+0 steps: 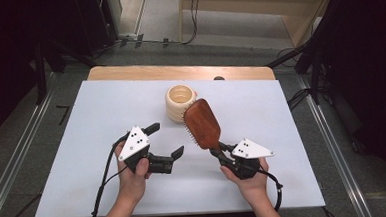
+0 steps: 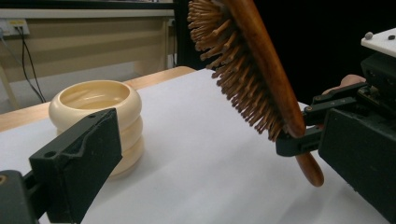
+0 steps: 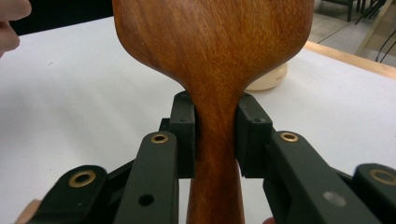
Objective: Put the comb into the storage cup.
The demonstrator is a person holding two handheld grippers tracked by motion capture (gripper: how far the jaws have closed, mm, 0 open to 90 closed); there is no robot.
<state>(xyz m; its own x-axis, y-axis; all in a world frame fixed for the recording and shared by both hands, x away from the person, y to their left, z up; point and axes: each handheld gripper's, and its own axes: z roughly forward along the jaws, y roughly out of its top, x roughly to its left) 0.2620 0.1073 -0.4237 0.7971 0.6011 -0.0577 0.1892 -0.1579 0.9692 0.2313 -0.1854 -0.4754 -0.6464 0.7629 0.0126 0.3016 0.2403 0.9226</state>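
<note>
A wooden paddle hairbrush (image 1: 202, 123) is held off the white table, head tilted up towards the far side and bristles facing left. My right gripper (image 1: 217, 150) is shut on its handle; in the right gripper view both jaws clamp the narrow neck (image 3: 215, 140) of the hairbrush. A cream ribbed cup (image 1: 179, 103) stands upright just behind and left of the brush head. My left gripper (image 1: 166, 139) is open and holds nothing, left of the brush and in front of the cup. In the left gripper view the cup (image 2: 98, 112) is beyond my left jaw and the bristles (image 2: 233, 70) hang at upper right.
A white sheet (image 1: 110, 183) covers the table, with a wooden edge (image 1: 129, 72) at the far side. Metal rails and dark stands with cables flank the table on the floor. A person's hands hold both grippers near the front edge.
</note>
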